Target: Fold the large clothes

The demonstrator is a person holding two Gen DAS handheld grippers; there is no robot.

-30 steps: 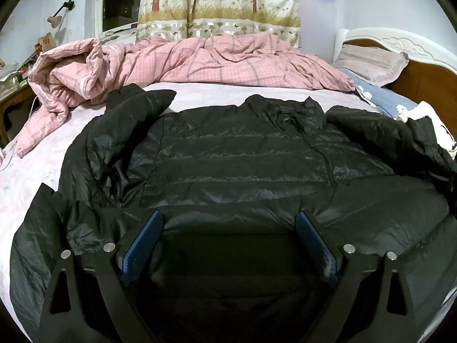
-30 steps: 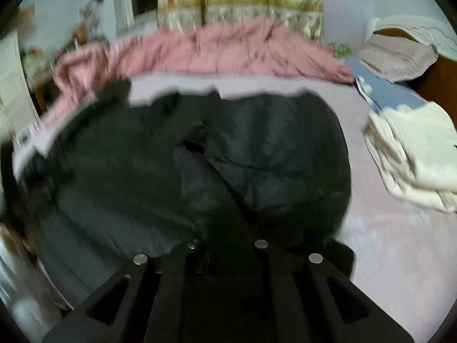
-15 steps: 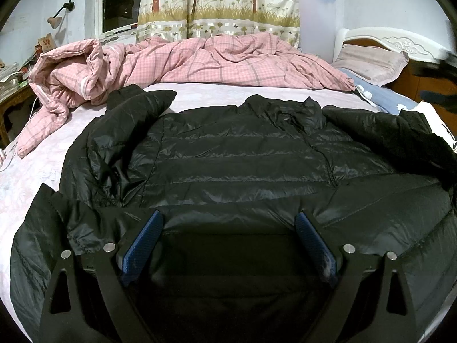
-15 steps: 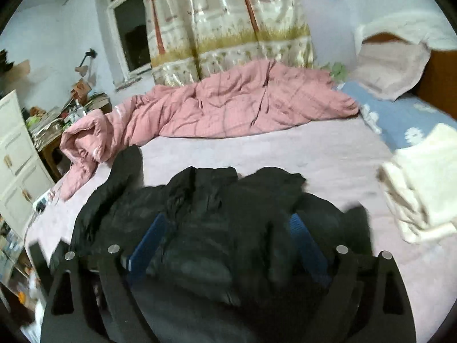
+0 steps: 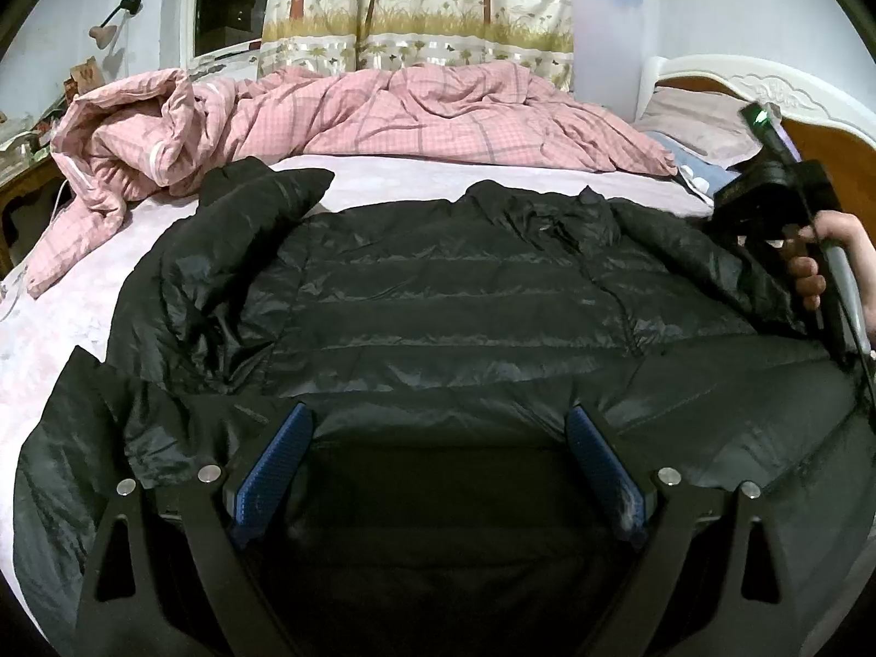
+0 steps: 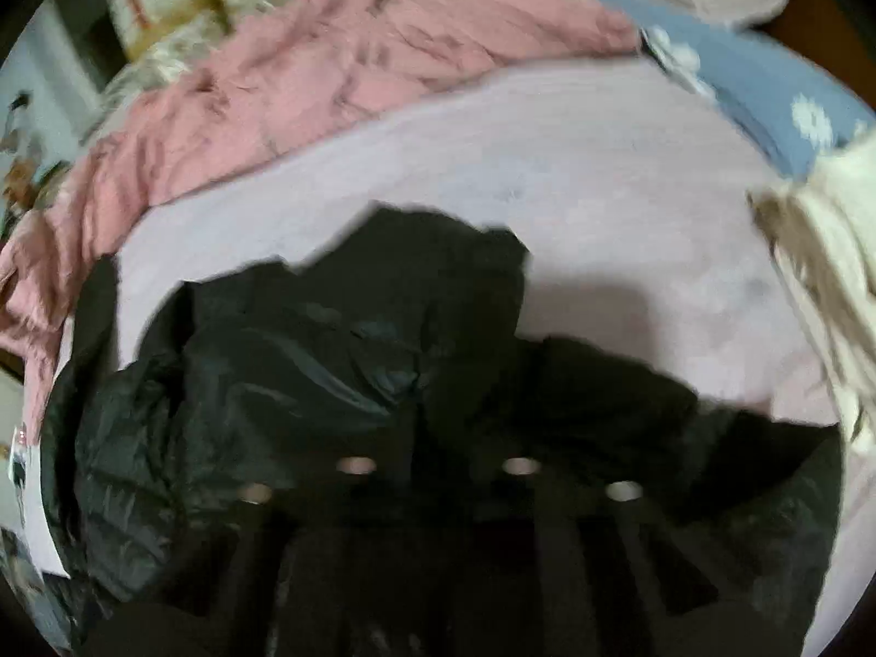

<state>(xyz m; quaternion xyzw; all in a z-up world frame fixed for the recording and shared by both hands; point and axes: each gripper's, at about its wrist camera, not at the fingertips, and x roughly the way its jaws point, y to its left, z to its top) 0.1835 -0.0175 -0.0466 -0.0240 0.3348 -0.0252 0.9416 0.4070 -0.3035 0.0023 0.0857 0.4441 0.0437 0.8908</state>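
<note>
The bed (image 5: 416,180), under a pale lilac sheet, carries a heaped pink quilt (image 5: 383,120) along its far side and the black puffer jacket (image 5: 438,317) spread flat across the middle, collar away from the person. The left gripper (image 5: 438,454) hovers over the hem, jaws wide and empty. The right gripper (image 6: 438,471) sits low in dark fabric at the sleeve side (too blurred to tell whether it grips). Slippery quilted nylon may slide from a shallow pinch, dragging the spread body askew.
</note>
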